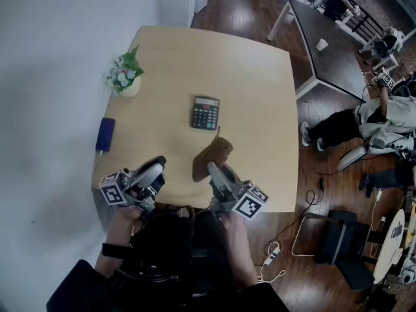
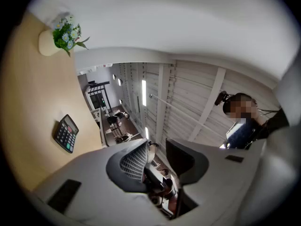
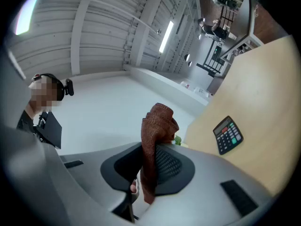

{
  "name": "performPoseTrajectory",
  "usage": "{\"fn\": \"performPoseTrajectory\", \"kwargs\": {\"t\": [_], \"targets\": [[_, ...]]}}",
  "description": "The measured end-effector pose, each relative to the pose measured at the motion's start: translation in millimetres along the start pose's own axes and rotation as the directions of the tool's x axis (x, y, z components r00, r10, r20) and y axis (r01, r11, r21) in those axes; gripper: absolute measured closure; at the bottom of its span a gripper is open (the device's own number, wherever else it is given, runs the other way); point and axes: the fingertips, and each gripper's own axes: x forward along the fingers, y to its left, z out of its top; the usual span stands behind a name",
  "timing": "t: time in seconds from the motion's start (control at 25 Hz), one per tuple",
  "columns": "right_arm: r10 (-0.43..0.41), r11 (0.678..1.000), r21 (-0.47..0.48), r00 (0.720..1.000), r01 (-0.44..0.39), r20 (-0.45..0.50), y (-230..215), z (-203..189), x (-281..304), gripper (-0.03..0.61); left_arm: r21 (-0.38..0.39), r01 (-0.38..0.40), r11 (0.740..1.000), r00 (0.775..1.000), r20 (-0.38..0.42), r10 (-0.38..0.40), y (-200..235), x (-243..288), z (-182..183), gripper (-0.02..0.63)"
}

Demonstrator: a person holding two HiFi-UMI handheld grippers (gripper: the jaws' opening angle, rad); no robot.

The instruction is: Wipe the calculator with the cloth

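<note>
Calculator (image 1: 205, 113) lies flat near the middle of the light wooden table (image 1: 260, 77), keys up, well apart from both grippers. Right gripper (image 1: 213, 169) is held near the table's front edge, its 2 jaws clamped on a brown cloth (image 1: 214, 153) that sticks out past the jaw tips. Left gripper (image 1: 158, 164) is beside it, jaws a narrow gap apart with nothing between them. A small pot of flowers (image 1: 125, 78) stands near the table's left side, a blue object (image 1: 105, 134) at that edge
</note>
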Motion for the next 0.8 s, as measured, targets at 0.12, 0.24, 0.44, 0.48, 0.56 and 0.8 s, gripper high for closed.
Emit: {"fn": "performPoseTrajectory", "kwargs": {"t": [0.12,0.24,0.44,0.48,0.56,0.8], "targets": [[-0.019,1.0,-0.011,0.999,0.018,-0.037,-35.7,21.6,10.3,0.52,0.017,-0.089,0.996,0.995,-0.047,0.09,38.7,20.7,-10.6,0.5],[-0.039,0.999,-0.021,0.996,0.037,-0.083,-73.9,34.6,20.2,0.52,0.012,-0.158,0.987,0.986,-0.056,0.159,75.0,37.9,-15.8,0.5],[-0.046,0.999,0.007,0.985,0.048,-0.165,-124.6,41.1,34.3,0.52,-0.032,-0.245,0.969,0.967,-0.085,0.242,111.9,56.1,-31.6,0.525],[-0.053,0.998,0.011,0.984,0.055,-0.168,-130.3,42.8,33.8,0.52,-0.045,-0.258,0.965,0.962,-0.104,0.253,116.5,57.2,-37.6,0.525],[-0.079,0.997,0.006,0.984,0.081,-0.162,-140.9,46.7,32.4,0.52,-0.056,-0.286,0.957,0.951,-0.141,0.276,127.3,58.5,-45.0,0.534],[-0.218,0.976,-0.061,0.958,0.21,-0.188,-164.8,35.2,35.0,0.52,0.015,-0.331,0.943,0.909,-0.263,0.323,171.0,65.7,-51.1,0.545]]}}
